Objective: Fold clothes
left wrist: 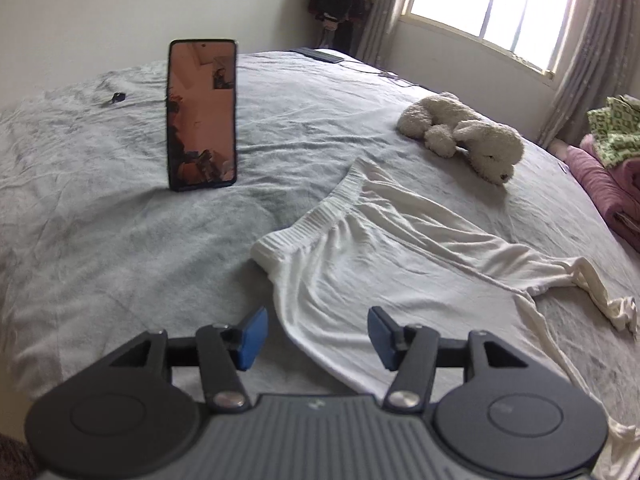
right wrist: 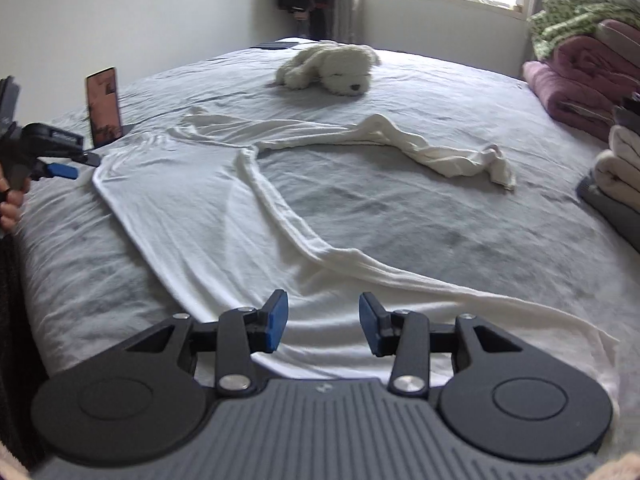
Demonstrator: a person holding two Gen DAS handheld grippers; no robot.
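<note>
A pair of white trousers point(left wrist: 384, 256) lies spread on the grey bed sheet point(left wrist: 120, 240), with its ribbed waistband point(left wrist: 316, 216) toward the phone and the two legs spread apart point(right wrist: 360, 268). My left gripper point(left wrist: 316, 332) is open and empty, just above the near edge of the trousers below the waistband. It also shows at the left edge of the right wrist view point(right wrist: 64, 170). My right gripper point(right wrist: 323, 322) is open and empty, low over the near leg of the trousers. The far leg ends in a crumpled cuff point(right wrist: 480, 164).
A phone point(left wrist: 202, 114) stands upright on the bed at the left. A white plush dog point(left wrist: 468, 136) lies further back. Folded pink and cream blankets point(right wrist: 592, 76) are stacked at the right edge. A window point(left wrist: 492, 4) and hanging dark clothes point(left wrist: 340, 0) are behind the bed.
</note>
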